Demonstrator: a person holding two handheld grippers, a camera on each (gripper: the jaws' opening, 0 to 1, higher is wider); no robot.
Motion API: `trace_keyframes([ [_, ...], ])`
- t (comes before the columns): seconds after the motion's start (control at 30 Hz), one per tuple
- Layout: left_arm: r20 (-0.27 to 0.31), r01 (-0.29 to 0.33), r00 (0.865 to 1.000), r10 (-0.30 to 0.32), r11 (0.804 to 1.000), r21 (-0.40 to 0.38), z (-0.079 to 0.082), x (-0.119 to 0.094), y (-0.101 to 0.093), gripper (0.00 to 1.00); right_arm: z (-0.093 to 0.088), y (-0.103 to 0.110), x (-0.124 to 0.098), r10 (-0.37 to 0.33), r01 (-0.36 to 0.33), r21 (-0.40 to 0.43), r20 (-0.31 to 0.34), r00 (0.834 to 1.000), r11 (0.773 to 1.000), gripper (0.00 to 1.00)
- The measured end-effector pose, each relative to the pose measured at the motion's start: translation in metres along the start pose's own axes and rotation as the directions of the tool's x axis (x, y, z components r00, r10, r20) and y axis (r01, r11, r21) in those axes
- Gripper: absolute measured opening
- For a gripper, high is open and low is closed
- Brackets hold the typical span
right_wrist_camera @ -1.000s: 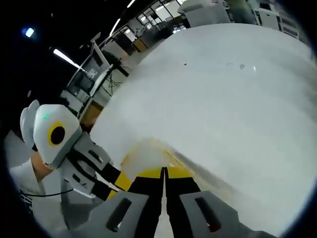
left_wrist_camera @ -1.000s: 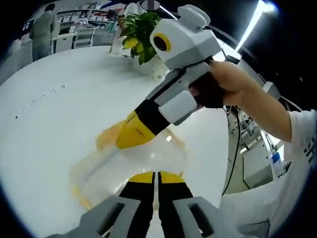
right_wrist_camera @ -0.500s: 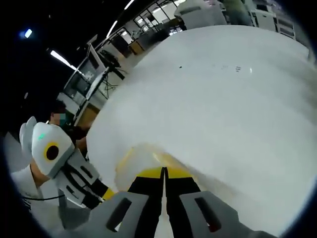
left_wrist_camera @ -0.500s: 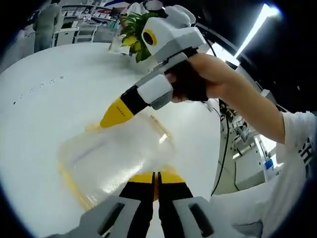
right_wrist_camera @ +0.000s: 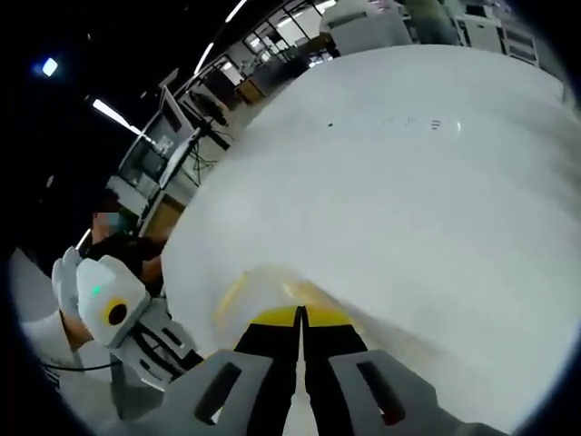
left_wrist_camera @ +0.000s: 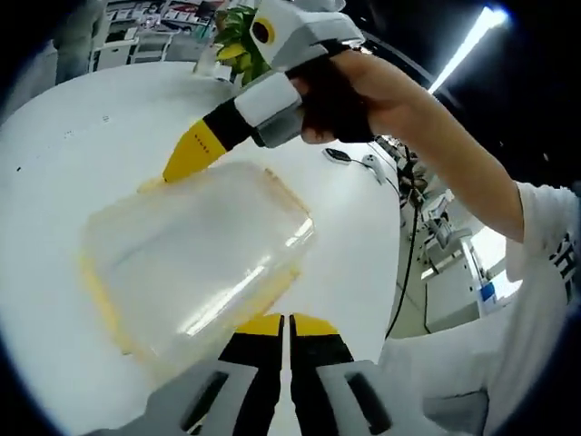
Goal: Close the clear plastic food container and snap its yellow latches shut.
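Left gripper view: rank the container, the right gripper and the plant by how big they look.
1. Container, largest.
2. Right gripper, smaller, though close to the camera.
3. Plant, smallest; it sits far back, so true size is unsure.

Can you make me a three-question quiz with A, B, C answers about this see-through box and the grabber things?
1. In the left gripper view, where is the yellow tip of the right hand-held gripper?
A. At the far edge of the clear container
B. Inside the plant pot
C. Flat on the floor

2. What colour is the table?
A. Red
B. White
C. Green

3. How do the left hand-held gripper's own jaws stand?
A. Wide apart
B. One is missing
C. Pressed together

Answers:
1. A, the yellow tip sits at the container's far edge, on the side toward the green plant.
2. B, the table around the container is plain white in both views.
3. C, the two yellow-tipped jaws meet with only a thin line between them, at the container's near edge.
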State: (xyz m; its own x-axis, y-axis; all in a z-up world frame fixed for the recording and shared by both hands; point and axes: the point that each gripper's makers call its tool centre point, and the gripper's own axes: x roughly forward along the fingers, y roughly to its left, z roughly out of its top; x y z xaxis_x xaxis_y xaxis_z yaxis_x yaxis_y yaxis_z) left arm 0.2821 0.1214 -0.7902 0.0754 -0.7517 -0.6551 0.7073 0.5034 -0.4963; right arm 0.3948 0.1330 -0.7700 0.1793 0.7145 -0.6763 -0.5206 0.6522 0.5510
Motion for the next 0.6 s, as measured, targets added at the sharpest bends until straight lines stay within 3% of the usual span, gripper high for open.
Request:
trace_keyframes([
  [0.3, -0.015, -0.004, 1.0, 0.004, 1.0, 0.002, -0.002, -0.004, -0.001, 0.0, 0.001, 0.001, 0.0, 0.009, -0.009, 0.013, 0.002, 1.0, 1.0, 0.0],
  [0.6, 0.06, -0.021, 0.998, 0.019, 0.999, 0.034, 0.024, -0.021, -0.002, 0.0, 0.007, 0.005, -0.003, 0.021, -0.021, -0.013, 0.015, 1.0, 1.0, 0.0],
])
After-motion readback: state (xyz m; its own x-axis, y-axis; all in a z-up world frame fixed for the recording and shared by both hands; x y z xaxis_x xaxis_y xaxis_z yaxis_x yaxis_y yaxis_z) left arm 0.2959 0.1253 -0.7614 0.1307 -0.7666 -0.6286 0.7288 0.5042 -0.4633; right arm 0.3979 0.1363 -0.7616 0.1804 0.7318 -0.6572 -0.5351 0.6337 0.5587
